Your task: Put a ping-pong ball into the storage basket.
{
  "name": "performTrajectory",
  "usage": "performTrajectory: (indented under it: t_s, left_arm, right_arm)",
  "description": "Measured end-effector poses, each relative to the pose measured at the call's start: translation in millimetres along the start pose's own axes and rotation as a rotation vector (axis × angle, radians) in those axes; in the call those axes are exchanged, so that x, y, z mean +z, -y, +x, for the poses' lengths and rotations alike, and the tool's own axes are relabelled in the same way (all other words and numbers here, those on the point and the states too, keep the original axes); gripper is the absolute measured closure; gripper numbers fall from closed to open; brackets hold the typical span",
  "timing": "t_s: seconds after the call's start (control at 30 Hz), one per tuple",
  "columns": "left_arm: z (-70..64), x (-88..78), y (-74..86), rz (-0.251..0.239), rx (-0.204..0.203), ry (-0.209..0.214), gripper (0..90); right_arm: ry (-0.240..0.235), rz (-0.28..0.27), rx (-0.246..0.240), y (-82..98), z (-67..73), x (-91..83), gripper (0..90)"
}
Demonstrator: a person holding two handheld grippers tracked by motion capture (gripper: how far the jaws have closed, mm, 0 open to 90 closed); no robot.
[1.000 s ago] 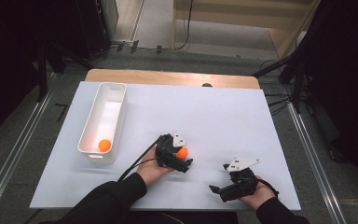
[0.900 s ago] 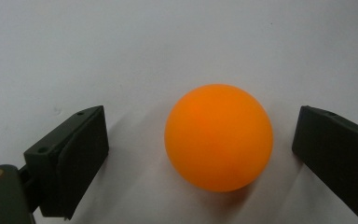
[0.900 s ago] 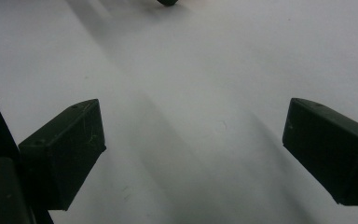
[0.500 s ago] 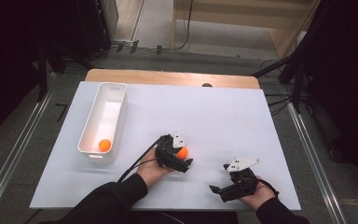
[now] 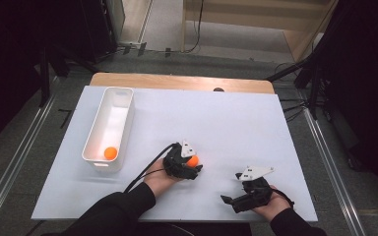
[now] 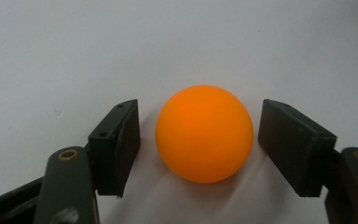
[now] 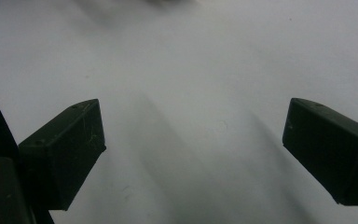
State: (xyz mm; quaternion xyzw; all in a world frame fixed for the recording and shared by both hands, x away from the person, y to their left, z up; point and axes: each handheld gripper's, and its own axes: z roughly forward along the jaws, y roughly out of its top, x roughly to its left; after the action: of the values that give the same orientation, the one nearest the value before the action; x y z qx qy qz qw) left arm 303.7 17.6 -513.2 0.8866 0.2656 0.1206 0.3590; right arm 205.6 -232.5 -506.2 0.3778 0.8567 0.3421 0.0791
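Table [image 5: 236, 123] from the high view: a white sheet covers it, and an orange ball [image 5: 192, 161] sits on it near the front, between the jaws of the left gripper [image 5: 189, 166]. A white bin [image 5: 98, 132] stands well apart to the left with a second orange ball [image 5: 110, 153] in its near end; nothing lies between the two, so the way there looks free. The right gripper [image 5: 236, 199] rests low at the front right, well clear. In the left gripper view the orange ball [image 6: 204, 133] lies on the sheet between the pads [image 6: 121, 144]; the jaws have just been closing, yet a sliver of white shows on each side, so they appear not quite to touch it. It looks light, hard, smooth and prone to roll; a gentle hold across its widest part should suit. In the right gripper view the right gripper [image 7: 193, 154] stands spread wide over bare sheet, empty.
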Motion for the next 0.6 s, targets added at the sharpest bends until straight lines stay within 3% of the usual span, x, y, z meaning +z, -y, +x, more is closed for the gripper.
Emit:
performTrajectory:
  t_s: [0.33, 0.6]
  left_arm:
    - [-1.7, -2.1, 0.5, -0.009, -0.009, -0.006, 49.9]
    - [-0.5, -2.3, 0.8, -0.015, -0.014, 0.0, 50.3]
  right_arm:
    - [0.0, 0.001, -0.001, 0.0, 0.0, 0.0, 4.3]
    - [-0.004, 0.006, -0.006, 0.3, 0.2, 0.1, 4.3]
